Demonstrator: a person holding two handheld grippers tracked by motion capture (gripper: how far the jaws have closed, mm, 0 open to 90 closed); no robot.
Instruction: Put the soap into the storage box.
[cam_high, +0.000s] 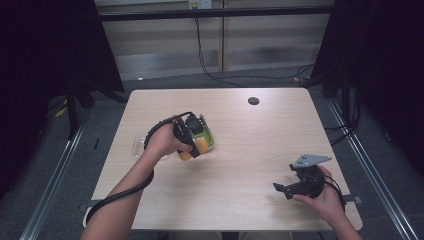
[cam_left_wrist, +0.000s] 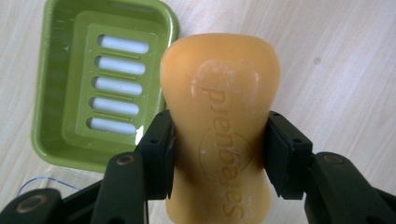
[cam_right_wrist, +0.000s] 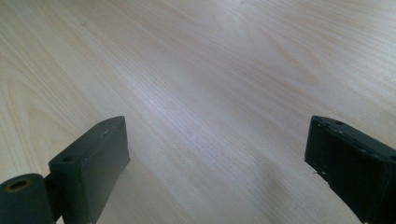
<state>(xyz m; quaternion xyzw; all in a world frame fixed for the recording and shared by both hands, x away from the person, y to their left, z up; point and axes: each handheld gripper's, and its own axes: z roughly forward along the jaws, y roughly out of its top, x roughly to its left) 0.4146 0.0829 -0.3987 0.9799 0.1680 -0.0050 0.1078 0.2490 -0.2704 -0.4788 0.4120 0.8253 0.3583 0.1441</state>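
While the left gripper (cam_left_wrist: 218, 154) pinches an orange soap bar (cam_left_wrist: 219, 116) beside the green soap dish (cam_left_wrist: 56, 140) at frame left, bare table (cam_high: 260, 145) lies around. The right gripper (cam_right_wrist: 215, 172), lower right, is spread wide.

The high view looks forward and down on the whole table (cam_high: 240, 150) from above your side, and your forearms enter from its bottom edge. It stands far enough to show also the floor and the wall behind.

The left gripper view rides on your left gripper (cam_left_wrist: 219, 140) and looks almost straight down, very near to the orange soap (cam_left_wrist: 219, 107) and the green soap dish (cam_left_wrist: 51, 140). The high view shares these two things, near the table's middle-left.

The right gripper view looks along the right gripper (cam_right_wrist: 217, 154), low and close over bare wood, a part which the high view shows at the table's right front.
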